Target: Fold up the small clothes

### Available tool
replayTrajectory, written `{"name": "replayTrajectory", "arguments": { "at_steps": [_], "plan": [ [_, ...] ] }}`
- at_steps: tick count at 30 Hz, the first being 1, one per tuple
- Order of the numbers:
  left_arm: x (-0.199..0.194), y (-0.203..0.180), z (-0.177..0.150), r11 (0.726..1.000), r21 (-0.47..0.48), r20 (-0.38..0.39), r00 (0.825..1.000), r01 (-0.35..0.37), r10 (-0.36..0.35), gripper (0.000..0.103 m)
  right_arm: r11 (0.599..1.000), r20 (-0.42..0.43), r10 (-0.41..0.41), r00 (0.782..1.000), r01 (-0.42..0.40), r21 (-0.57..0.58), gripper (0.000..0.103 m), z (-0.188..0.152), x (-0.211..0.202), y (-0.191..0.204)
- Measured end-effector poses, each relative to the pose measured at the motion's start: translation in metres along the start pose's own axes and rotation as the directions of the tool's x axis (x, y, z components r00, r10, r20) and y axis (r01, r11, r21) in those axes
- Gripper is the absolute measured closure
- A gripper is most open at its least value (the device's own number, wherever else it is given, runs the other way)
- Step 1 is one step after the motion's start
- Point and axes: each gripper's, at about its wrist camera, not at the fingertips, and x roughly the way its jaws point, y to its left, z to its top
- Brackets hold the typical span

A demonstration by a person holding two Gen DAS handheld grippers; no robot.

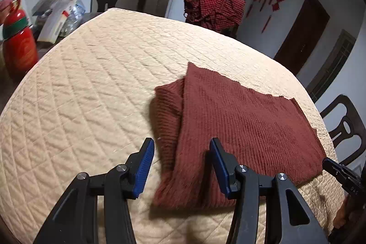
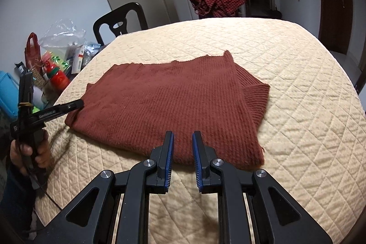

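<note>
The rust-brown ribbed knit sweater (image 2: 169, 106) lies folded flat on the desk, which wears a cream quilted cover (image 1: 80, 88), and one ribbed sleeve cuff (image 2: 256, 100) sticks out at the sweater's edge. The left gripper (image 1: 181, 166) hangs just above the sweater's near corner with its blue-padded jaws spread wide and nothing between the pads. In the right wrist view a hand (image 2: 34, 152) grips that tool's handle at the desk's edge. The right gripper (image 2: 183, 152) hovers over the sweater's near hem, its jaws drawn close but with a clear gap, pinching no cloth. Beyond the desk a red checked garment (image 1: 212, 8) is draped over a chair back. Off to one side stand a red bottle (image 1: 19, 49) and a dark chair (image 2: 121, 20).
</note>
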Motion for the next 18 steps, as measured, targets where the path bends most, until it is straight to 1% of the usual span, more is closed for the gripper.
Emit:
{"name": "replayTrajectory", "arguments": {
  "at_steps": [8, 14, 18],
  "plan": [
    [0.014, -0.008, 0.008, 1.000, 0.025, -0.008, 1.000, -0.016, 0.016, 0.050, 0.997, -0.017, 0.041, 0.999, -0.042, -0.064, 0.086, 0.012, 0.018, 0.025],
    [0.022, -0.007, 0.014, 1.000, 0.018, -0.006, 1.000, -0.021, 0.022, 0.050, 0.990, -0.039, 0.072, 0.997, -0.076, -0.117, 0.086, 0.021, 0.038, 0.044],
    [0.024, -0.007, 0.016, 1.000, 0.020, -0.008, 1.000, -0.018, 0.018, 0.049, 0.987, -0.055, 0.074, 0.996, -0.081, -0.139, 0.086, 0.029, 0.053, 0.053]
  ]
}}
